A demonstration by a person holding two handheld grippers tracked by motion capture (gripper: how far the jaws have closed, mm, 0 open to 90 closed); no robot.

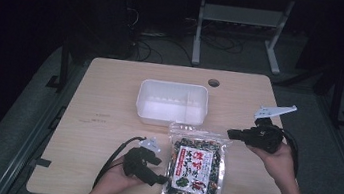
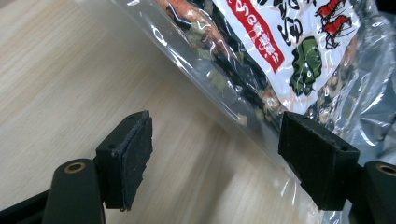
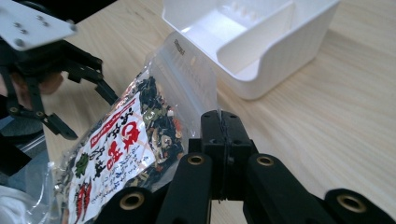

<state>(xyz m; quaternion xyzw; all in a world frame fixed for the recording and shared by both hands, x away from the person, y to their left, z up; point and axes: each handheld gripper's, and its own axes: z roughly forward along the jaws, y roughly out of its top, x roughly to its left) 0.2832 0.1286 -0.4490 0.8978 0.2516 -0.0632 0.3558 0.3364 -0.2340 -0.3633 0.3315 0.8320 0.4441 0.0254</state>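
A clear food packet (image 1: pixel 196 168) of dried mixed bits with a red and white label lies on the wooden table (image 1: pixel 105 93), just in front of a white plastic tub (image 1: pixel 170 117). My left gripper (image 1: pixel 163 176) sits at the packet's left edge with its jaws wide open. In the left gripper view (image 2: pixel 215 158) the packet (image 2: pixel 280 42) edge runs behind the pads without touching them. My right gripper (image 1: pixel 230 133) is raised at the packet's far right corner. In the right gripper view (image 3: pixel 219 116) its jaws are pressed together on the packet's (image 3: pixel 126 140) clear top flap.
The tub (image 3: pixel 280 60) is empty, has an inner divider and stands mid-table. A round cable hole (image 1: pixel 213 82) is near the far edge. Desk legs (image 1: pixel 199 30) and cables lie on the floor beyond. The left gripper (image 3: pixel 86 114) shows open across the packet.
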